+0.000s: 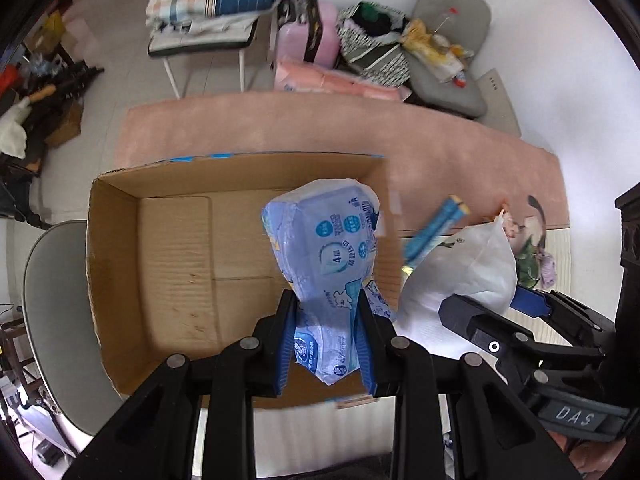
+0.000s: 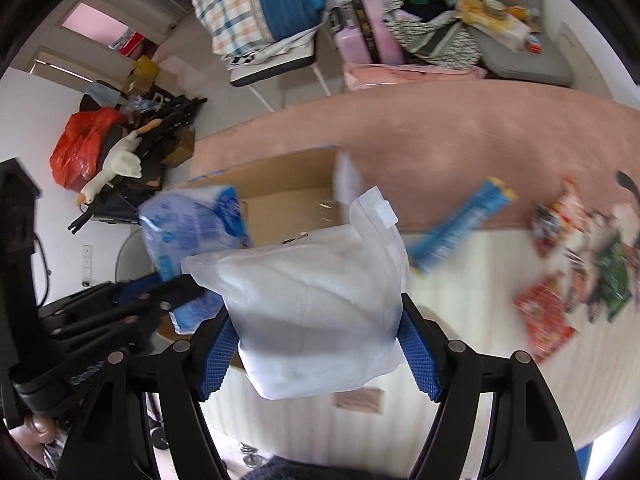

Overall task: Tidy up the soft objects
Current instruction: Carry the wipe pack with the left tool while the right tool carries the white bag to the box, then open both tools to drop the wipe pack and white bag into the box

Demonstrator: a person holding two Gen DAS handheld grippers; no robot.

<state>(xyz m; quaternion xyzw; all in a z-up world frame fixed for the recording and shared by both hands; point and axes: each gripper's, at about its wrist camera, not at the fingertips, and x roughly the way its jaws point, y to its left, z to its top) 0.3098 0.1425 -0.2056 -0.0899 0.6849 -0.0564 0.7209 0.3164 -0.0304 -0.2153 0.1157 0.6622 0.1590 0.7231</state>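
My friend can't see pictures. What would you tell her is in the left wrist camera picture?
The left gripper squeezes a soft blue tissue pack and holds it over an open cardboard box. To its right, the right gripper holds a white plastic bag above a table with a pink cloth.

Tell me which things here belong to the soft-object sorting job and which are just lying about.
Part of the job:
blue tissue pack, in the left gripper
white soft bag, in the right gripper
cardboard box

Just lying about:
blue tube
snack packets
pink suitcase
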